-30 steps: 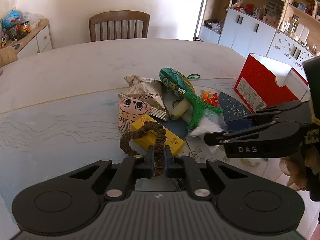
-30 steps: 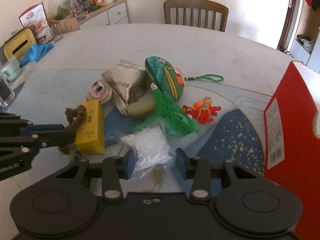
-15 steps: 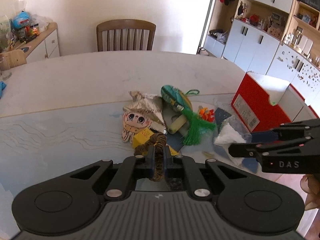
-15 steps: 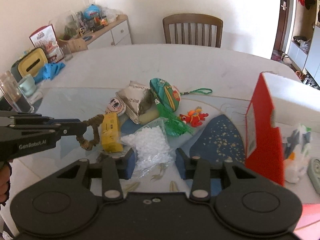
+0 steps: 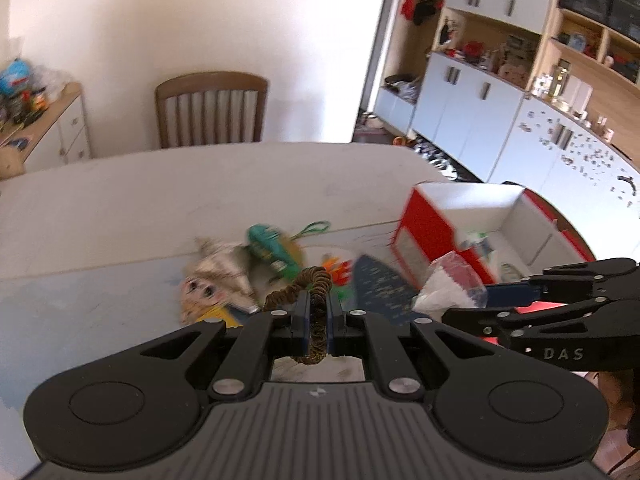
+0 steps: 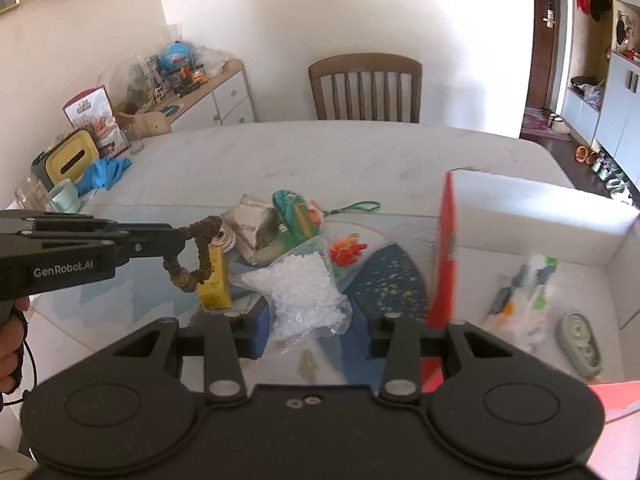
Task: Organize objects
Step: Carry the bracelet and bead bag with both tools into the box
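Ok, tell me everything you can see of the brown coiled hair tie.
The brown coiled hair tie is a spiral-wound loop, looking like stretchy cord or plastic, mottled brown and olive. It is pinched between the fingers of the left tool, shut on one side of the loop. It is lifted off the table; the free part hangs in a bent curve above the yellow box, apparently without touching it.

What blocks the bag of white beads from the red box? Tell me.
Only the box's own near red wall stands between them. The right tongs hold the bag of white beads just left of it; the red box is open-topped.
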The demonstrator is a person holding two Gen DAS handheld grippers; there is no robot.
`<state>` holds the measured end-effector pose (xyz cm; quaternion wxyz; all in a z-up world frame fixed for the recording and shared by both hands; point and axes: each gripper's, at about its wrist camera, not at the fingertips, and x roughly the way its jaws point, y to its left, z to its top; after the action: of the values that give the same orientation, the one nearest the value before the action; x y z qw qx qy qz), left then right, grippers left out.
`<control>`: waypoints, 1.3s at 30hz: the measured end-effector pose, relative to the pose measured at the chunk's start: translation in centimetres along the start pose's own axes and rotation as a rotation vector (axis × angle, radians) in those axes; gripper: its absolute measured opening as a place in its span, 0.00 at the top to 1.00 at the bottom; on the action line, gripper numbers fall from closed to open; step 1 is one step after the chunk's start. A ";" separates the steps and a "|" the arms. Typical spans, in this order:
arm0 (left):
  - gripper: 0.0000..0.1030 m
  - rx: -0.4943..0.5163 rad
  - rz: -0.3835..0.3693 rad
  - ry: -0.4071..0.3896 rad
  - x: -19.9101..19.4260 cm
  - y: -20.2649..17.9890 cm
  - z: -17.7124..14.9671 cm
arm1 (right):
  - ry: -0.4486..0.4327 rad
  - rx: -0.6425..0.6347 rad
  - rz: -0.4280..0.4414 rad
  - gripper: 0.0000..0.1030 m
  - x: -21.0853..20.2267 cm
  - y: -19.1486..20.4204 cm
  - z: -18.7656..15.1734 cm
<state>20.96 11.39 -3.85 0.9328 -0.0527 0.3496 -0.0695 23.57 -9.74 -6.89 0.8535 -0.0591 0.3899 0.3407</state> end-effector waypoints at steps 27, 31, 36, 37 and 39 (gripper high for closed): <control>0.93 0.181 -0.144 -0.013 6.3 -18.4 5.2 | -0.057 0.085 -0.177 0.61 -5.9 -17.3 -1.7; 0.93 0.206 -0.150 0.003 7.9 -20.5 5.6 | -0.033 0.088 -0.184 0.61 -5.5 -19.6 -1.9; 0.93 0.218 -0.147 0.028 10.2 -22.5 5.9 | 0.005 0.073 -0.179 0.61 -4.3 -21.4 -2.1; 0.93 0.224 -0.141 0.029 10.6 -22.8 6.0 | 0.015 0.066 -0.180 0.61 -3.9 -21.6 -2.1; 0.93 0.243 -0.119 0.037 11.4 -23.5 6.1 | 0.036 0.052 -0.171 0.61 -3.2 -22.1 -2.2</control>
<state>31.35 -13.33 -3.16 0.9200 0.0411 0.3519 -0.1676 34.60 -29.01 -9.77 0.8735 -0.0761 0.4076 0.2550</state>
